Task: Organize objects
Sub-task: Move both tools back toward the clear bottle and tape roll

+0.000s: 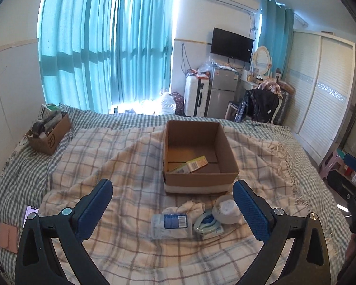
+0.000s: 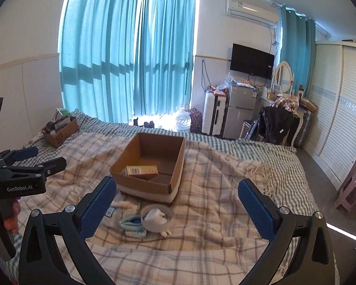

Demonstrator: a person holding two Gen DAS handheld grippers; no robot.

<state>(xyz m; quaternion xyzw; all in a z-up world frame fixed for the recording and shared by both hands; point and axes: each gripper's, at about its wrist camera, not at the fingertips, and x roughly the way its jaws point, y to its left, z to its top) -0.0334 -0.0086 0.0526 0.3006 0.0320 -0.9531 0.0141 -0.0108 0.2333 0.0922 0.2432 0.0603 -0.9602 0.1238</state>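
Note:
An open cardboard box (image 1: 201, 180) (image 2: 144, 185) stands on the plaid blanket and holds one yellow-green carton (image 1: 192, 165) (image 2: 142, 170). In front of it lie a clear bottle with a blue label (image 1: 170, 223), a white cloth (image 1: 189, 207), a small teal item (image 1: 207, 223) (image 2: 130, 220) and a white bowl with a white thing in it (image 1: 226, 210) (image 2: 157, 217). My left gripper (image 1: 173, 210) is open and empty above the bottle. My right gripper (image 2: 178, 204) is open and empty, just right of the bowl.
A second cardboard box full of items (image 1: 48, 133) (image 2: 60, 130) sits at the bed's far left. A phone (image 1: 29, 211) lies at the left edge. The bed ends at right near a wardrobe (image 2: 339, 118) and a pink stool (image 2: 351, 190).

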